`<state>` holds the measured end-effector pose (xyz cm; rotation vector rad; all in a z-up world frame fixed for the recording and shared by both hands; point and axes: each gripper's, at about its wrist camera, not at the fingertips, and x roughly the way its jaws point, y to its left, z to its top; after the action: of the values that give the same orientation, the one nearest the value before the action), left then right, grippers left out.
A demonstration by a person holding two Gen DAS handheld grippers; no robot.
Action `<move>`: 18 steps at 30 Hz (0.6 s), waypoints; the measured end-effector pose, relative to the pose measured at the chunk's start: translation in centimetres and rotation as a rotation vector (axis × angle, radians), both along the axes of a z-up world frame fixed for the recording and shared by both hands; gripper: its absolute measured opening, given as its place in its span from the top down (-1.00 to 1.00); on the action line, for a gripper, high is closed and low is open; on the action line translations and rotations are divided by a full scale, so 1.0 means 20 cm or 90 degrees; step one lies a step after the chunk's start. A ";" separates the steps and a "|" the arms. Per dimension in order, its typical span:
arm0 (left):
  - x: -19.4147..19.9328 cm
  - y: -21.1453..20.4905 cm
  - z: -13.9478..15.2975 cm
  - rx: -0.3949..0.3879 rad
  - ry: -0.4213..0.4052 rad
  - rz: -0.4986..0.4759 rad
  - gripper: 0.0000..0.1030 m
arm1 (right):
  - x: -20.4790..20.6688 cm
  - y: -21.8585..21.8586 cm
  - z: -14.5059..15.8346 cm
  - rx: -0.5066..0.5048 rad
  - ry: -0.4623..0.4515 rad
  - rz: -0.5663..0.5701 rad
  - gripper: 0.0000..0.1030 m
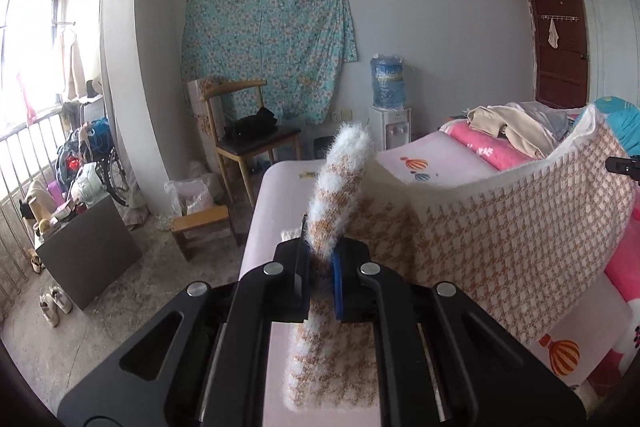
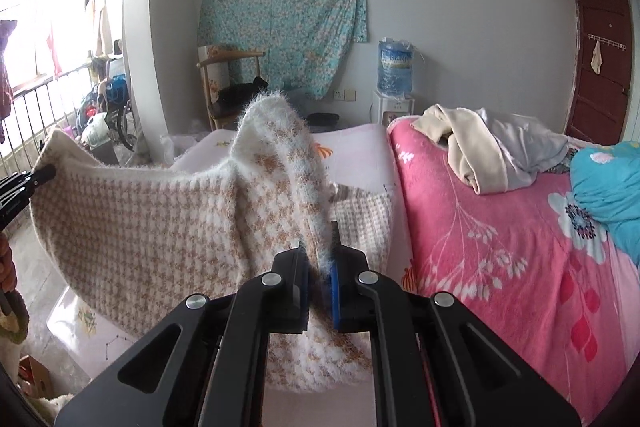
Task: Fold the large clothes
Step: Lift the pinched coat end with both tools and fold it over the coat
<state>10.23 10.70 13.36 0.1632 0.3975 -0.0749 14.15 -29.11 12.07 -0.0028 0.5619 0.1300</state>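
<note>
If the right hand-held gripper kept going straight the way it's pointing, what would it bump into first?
The right hand-held gripper is shut on the fuzzy checked sweater, so that goes along with it. Past the sweater, the bed with its pale sheet probably comes first, though depth is hard to judge.

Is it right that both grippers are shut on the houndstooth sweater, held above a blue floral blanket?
Not quite: the floral blanket is pink, as the right wrist view shows. The left gripper and right gripper are both shut on the houndstooth sweater.
</note>
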 end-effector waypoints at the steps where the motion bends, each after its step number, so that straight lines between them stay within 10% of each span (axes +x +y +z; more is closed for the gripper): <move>1: 0.06 0.00 0.03 0.002 -0.005 -0.001 0.85 | 0.06 0.00 0.02 0.003 -0.005 0.005 0.85; 10: 0.97 0.01 0.01 0.013 0.070 0.008 0.85 | 0.87 -0.01 0.02 0.031 0.043 0.013 0.85; 18: 1.70 0.08 -0.64 -0.046 0.377 0.048 0.69 | 1.52 -0.07 -0.61 0.112 0.280 -0.007 0.61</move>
<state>44.27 12.29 0.57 0.0505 0.9897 -0.0617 44.61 -30.55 -0.20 0.2039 0.9883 0.1709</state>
